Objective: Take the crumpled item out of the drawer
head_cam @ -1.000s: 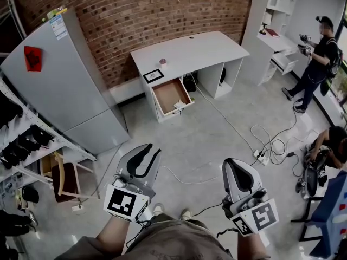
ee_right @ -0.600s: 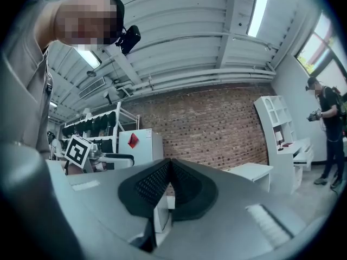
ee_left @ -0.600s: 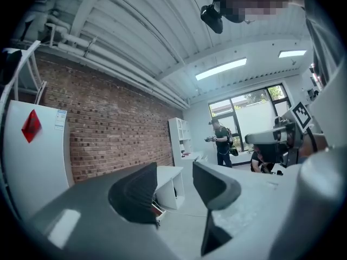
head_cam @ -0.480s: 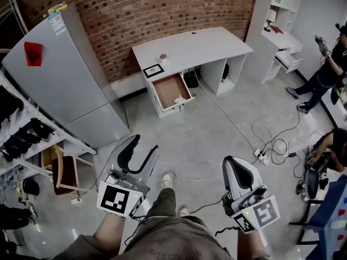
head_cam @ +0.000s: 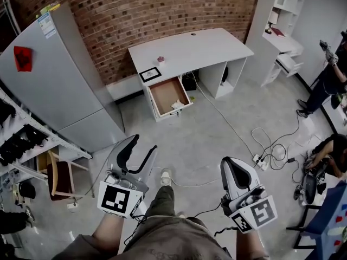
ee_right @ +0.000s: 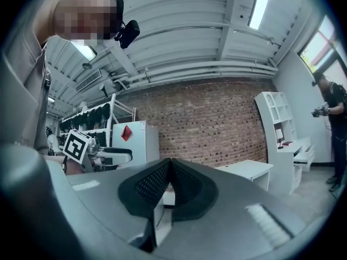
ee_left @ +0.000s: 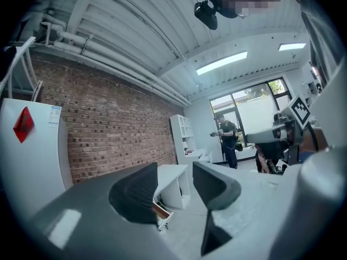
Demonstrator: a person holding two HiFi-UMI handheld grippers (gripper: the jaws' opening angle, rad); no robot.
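Note:
Far ahead, an open wooden drawer [head_cam: 167, 95] juts from the left end of a white desk [head_cam: 190, 46]. A small white crumpled item [head_cam: 178, 105] lies at the drawer's front right corner. My left gripper [head_cam: 139, 146] is held low at the bottom left of the head view, jaws open and empty, well short of the desk. In the left gripper view the desk [ee_left: 172, 179] shows between the open jaws of that gripper [ee_left: 174, 187]. My right gripper [head_cam: 232, 169] is at the bottom right, jaws shut with nothing between them; in its own view the right gripper [ee_right: 171, 179] hides most of the desk.
A grey fridge [head_cam: 54, 75] stands left of the desk, with shelving [head_cam: 21, 140] and a wooden chair [head_cam: 62, 172] nearer left. Cables and a power strip [head_cam: 259, 158] trail over the floor at right. A person [head_cam: 331, 75] stands by white shelves [head_cam: 282, 20] at far right.
The view has moved a little closer to the desk. The person's foot has stepped forward between the grippers. Both grippers keep their poses.

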